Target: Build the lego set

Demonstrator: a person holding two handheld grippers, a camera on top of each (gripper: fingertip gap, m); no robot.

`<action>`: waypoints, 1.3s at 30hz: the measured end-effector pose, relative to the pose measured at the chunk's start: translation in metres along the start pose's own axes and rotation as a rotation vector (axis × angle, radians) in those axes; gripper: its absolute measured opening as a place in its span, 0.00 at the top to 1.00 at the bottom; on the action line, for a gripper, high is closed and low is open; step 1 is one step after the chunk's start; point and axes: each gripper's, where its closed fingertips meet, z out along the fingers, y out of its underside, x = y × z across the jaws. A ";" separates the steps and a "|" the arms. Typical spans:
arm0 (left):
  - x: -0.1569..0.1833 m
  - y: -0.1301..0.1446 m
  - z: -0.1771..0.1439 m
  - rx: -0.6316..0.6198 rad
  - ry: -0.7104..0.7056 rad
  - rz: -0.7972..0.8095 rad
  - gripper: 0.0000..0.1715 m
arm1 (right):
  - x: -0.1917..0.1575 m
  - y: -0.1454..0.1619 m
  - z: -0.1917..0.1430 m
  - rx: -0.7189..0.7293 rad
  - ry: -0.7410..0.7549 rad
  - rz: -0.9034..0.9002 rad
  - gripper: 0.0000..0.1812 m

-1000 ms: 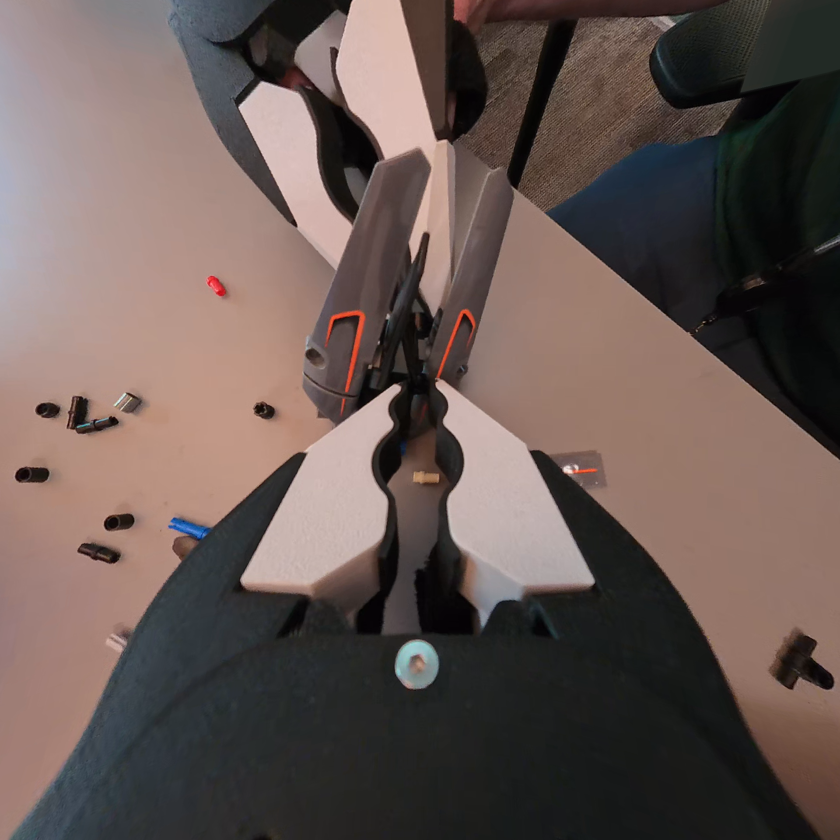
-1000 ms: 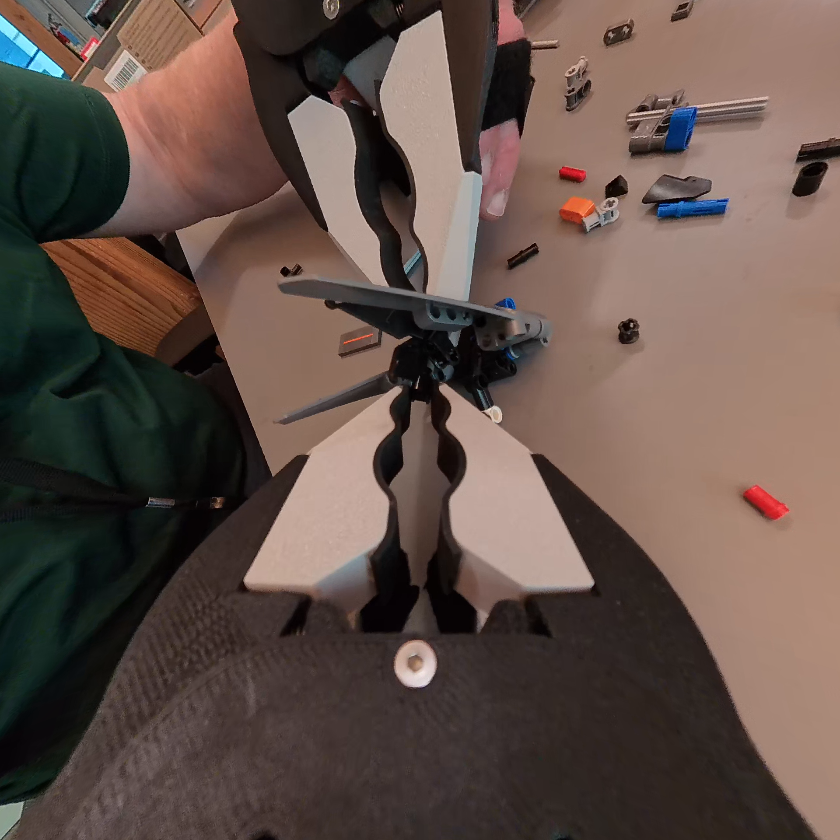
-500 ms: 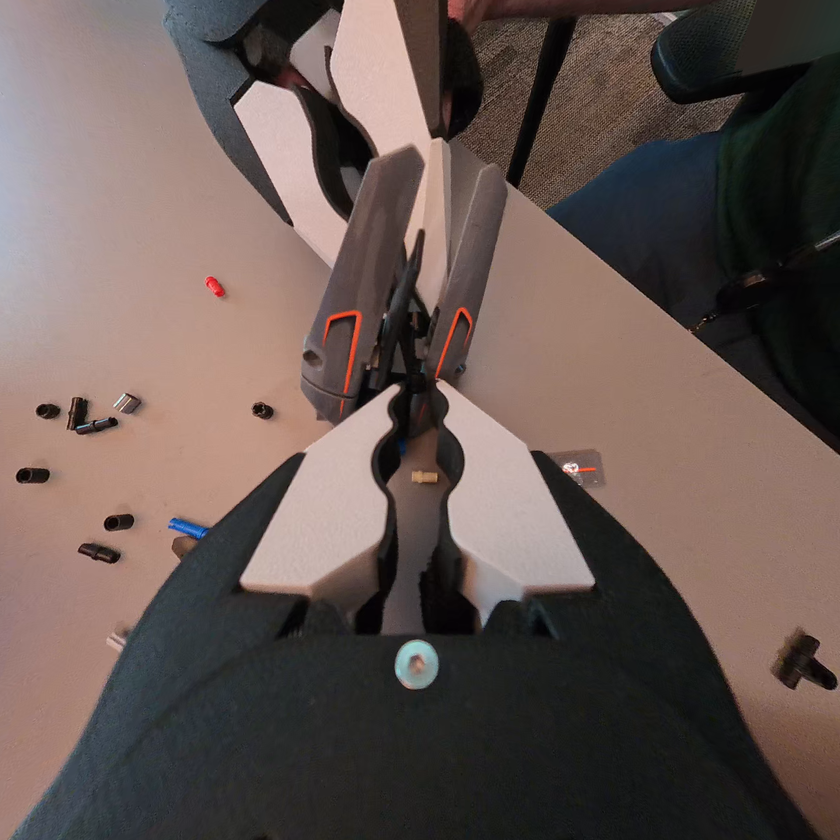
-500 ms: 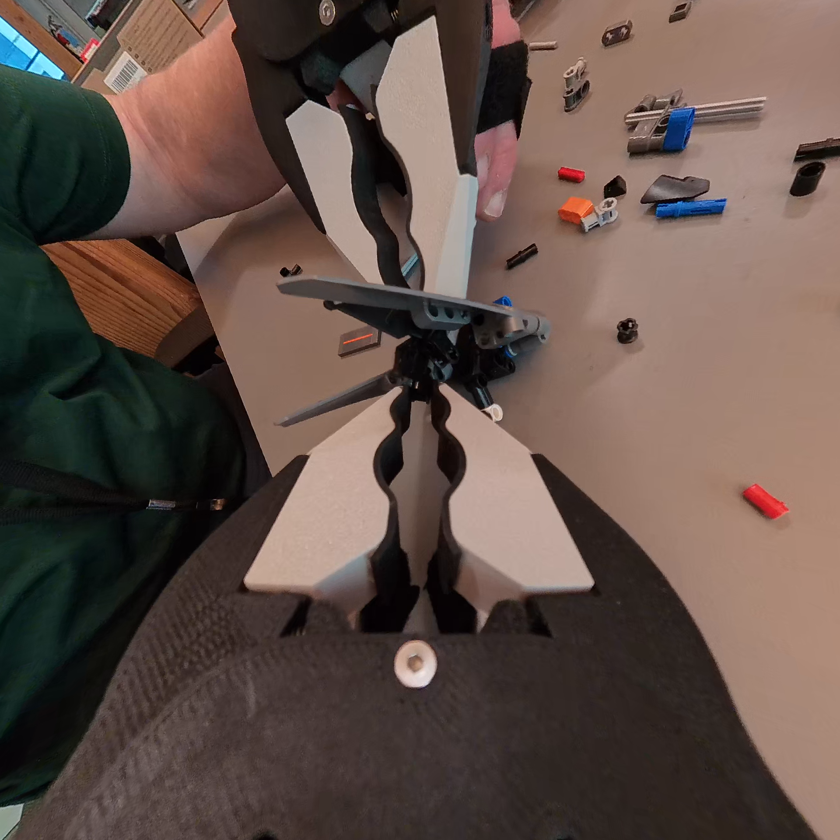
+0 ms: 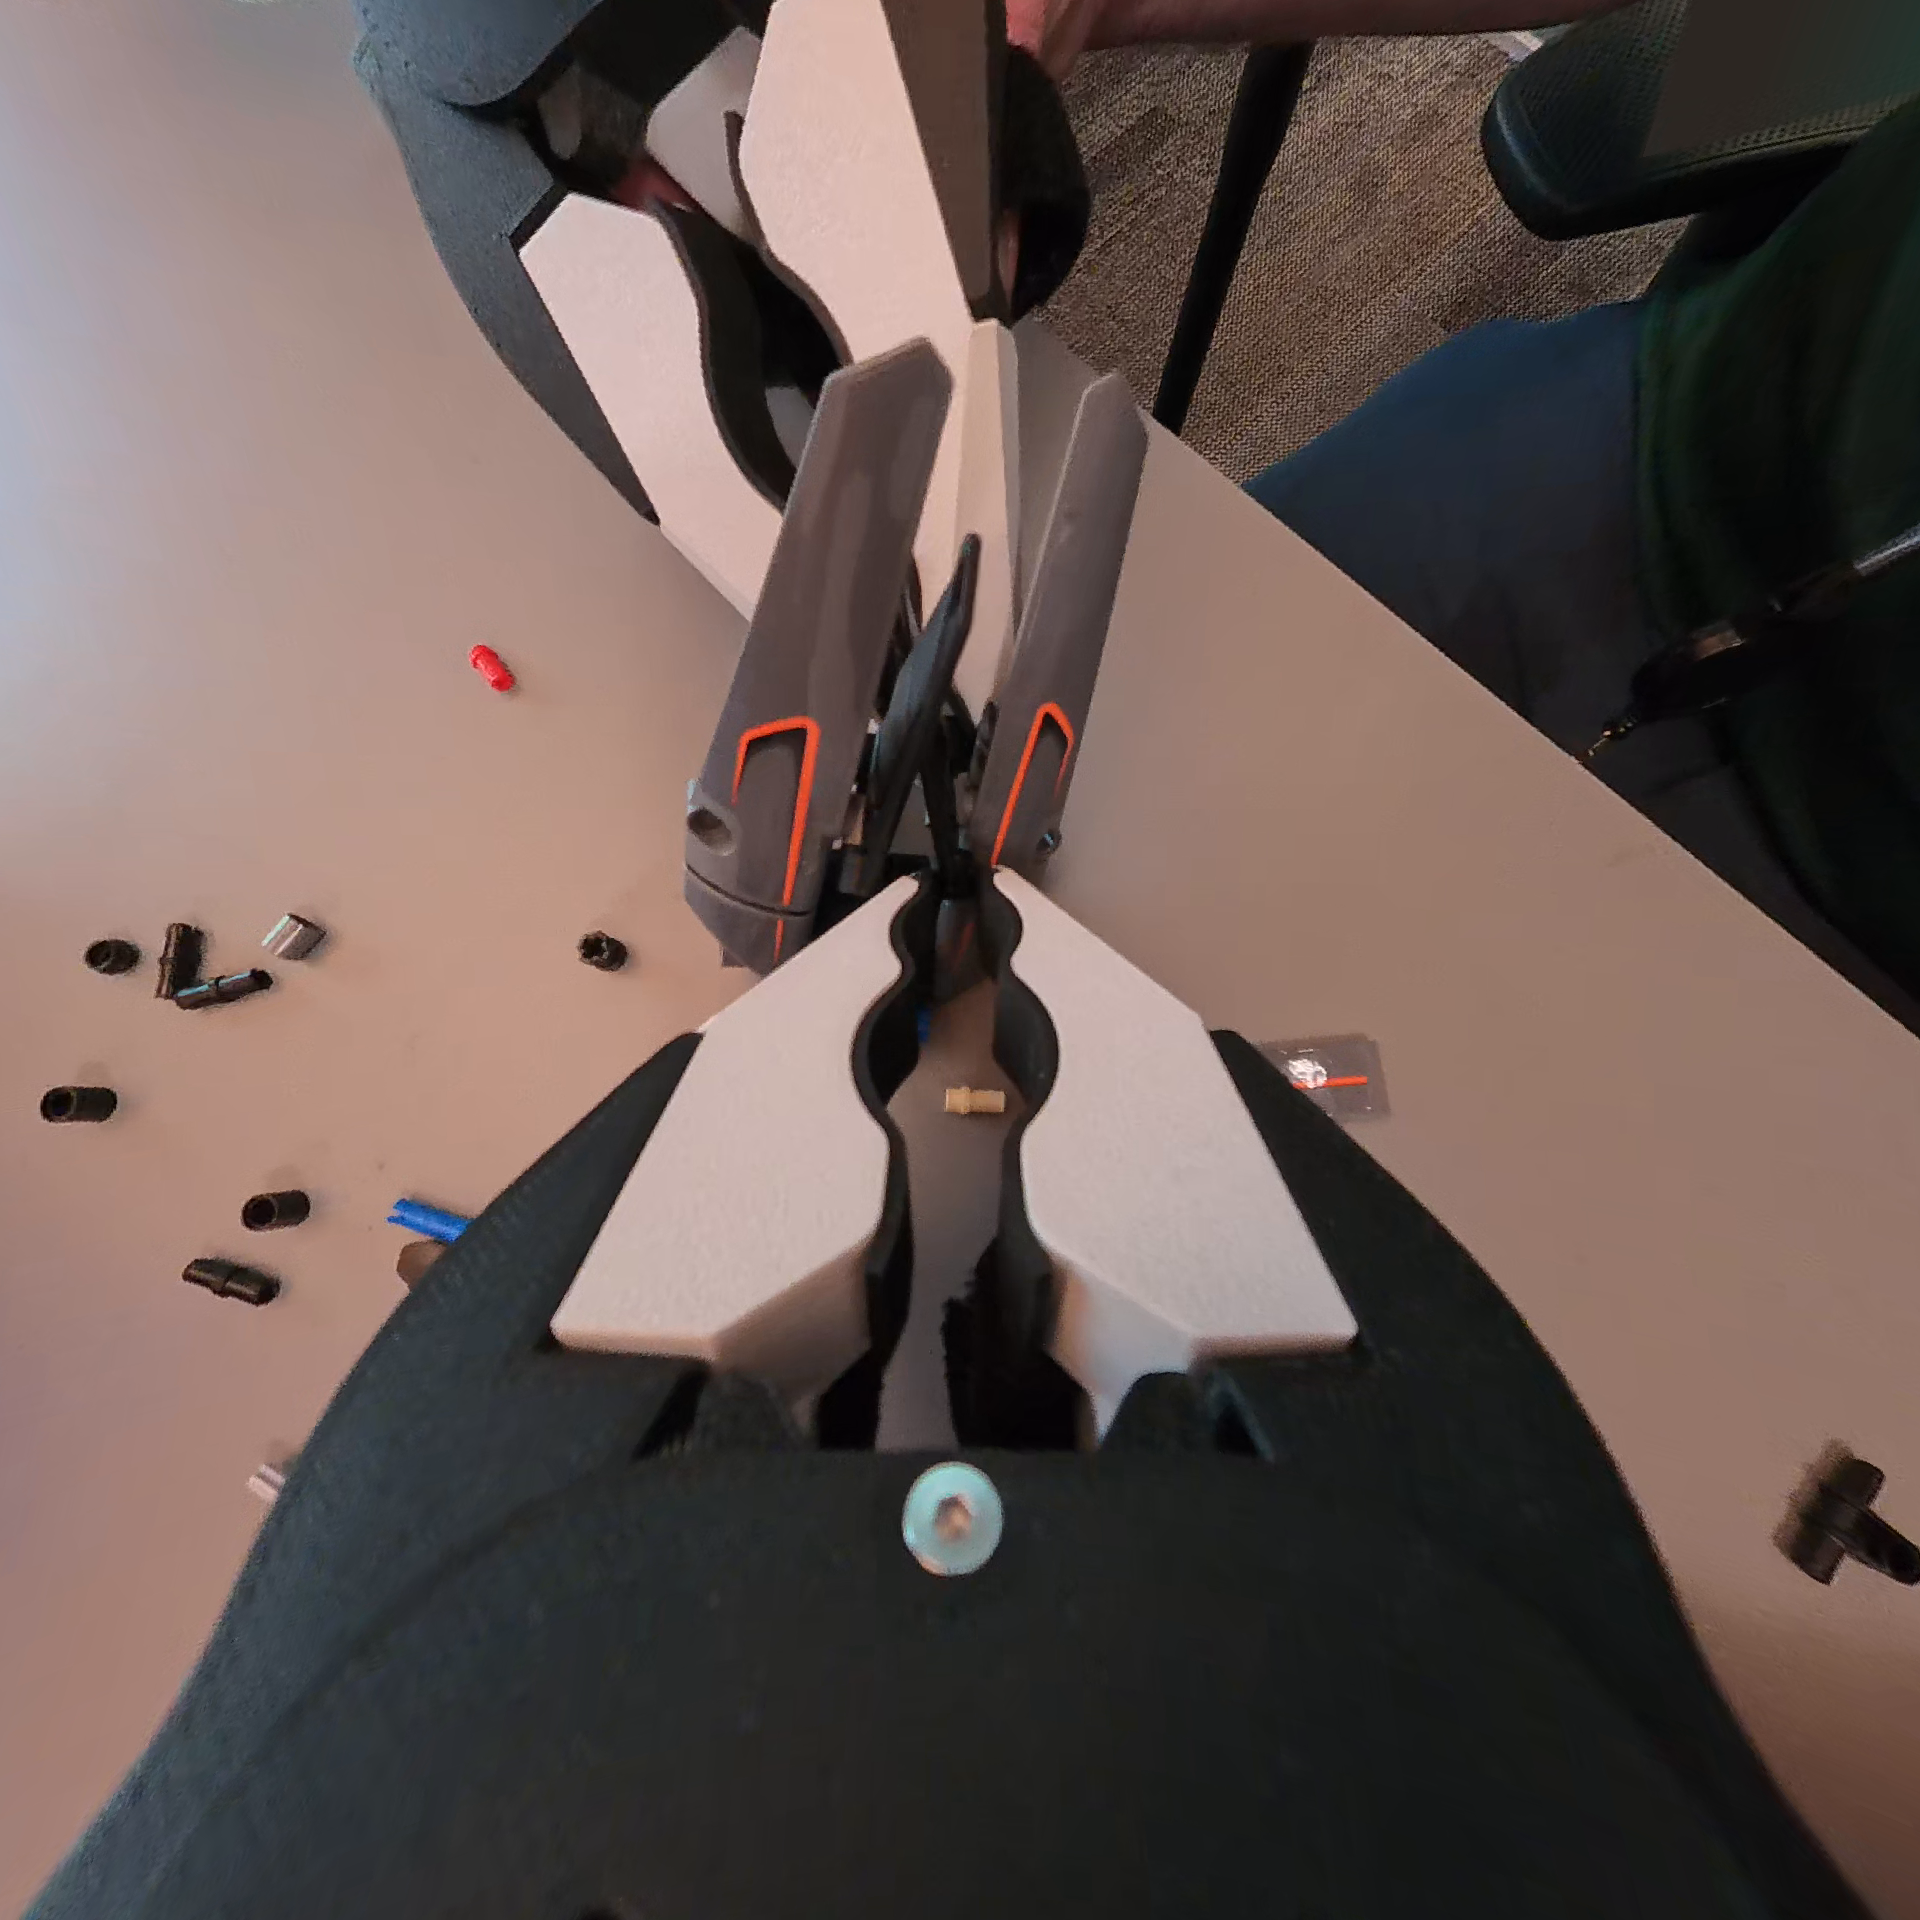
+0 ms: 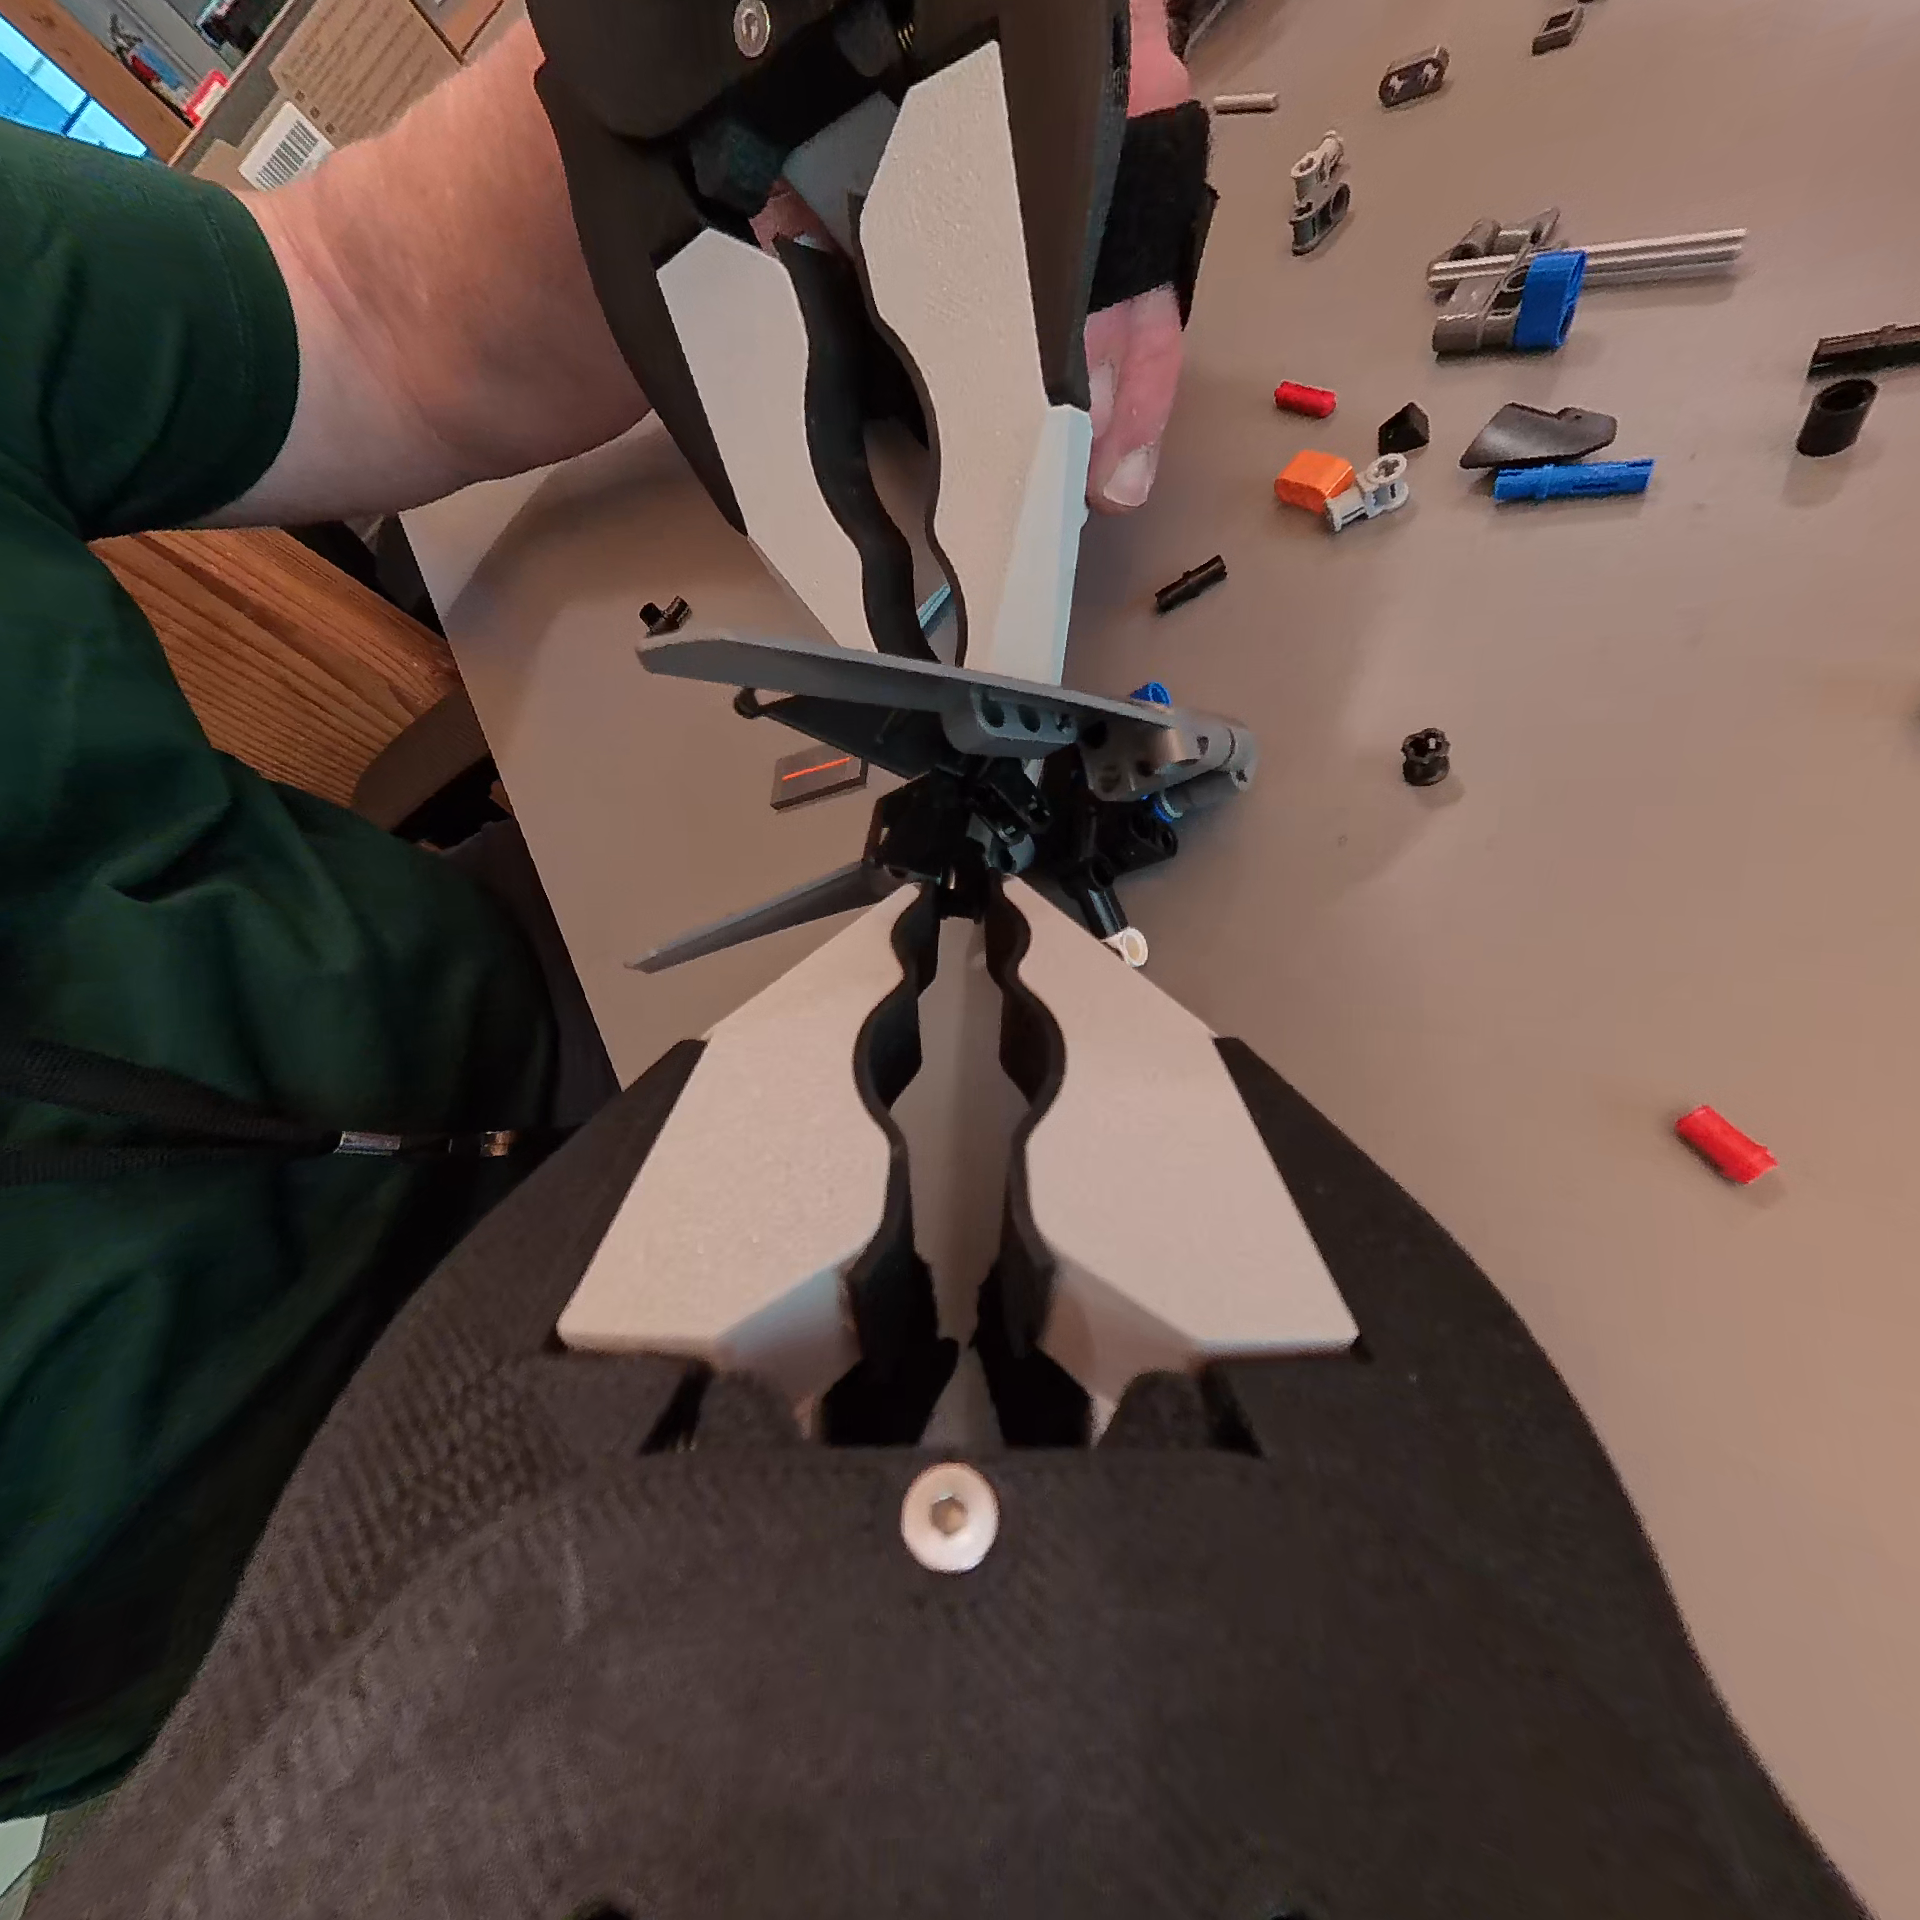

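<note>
1. The lego model (image 5: 883, 665) is held up over the counter (image 5: 1351, 831), close to the near edge where the person sits, with both hand-held grippers on it from opposite ends.
2. The left hand-held gripper (image 5: 956, 894) is nearly closed, its tips pinching the black core at the model's end. The long grey panels run straight away from it.
3. The right hand-held gripper (image 6: 961, 899) is likewise nearly closed on the black core (image 6: 966, 821), which lies straight ahead of its tips. From here the model's long axis crosses left to right.
4. Both are equally near; I judge the next move to be a squeeze or twist along that shared line.
5. Loose pieces, such as a red pin (image 6: 1725, 1143), lie toward the far side.
</note>
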 end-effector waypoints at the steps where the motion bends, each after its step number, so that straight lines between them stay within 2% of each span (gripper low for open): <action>1: 0.000 0.000 0.000 -0.001 -0.002 0.002 0.97 | 0.000 0.000 0.000 0.000 0.000 -0.001 0.97; 8: -0.003 -0.001 0.000 -0.007 -0.012 0.019 0.97 | 0.002 0.000 -0.002 -0.026 0.018 -0.023 0.97; 20: -0.009 -0.002 0.001 -0.035 -0.019 0.053 0.97 | 0.008 0.002 -0.004 -0.184 0.031 -0.042 0.97; 32: -0.012 -0.003 0.001 -0.056 0.065 0.041 0.97 | 0.010 0.002 -0.004 -0.208 -0.001 -0.045 0.97; 39: -0.014 -0.005 0.002 -0.072 0.065 0.065 0.97 | 0.013 0.003 -0.004 -0.203 -0.014 -0.022 0.97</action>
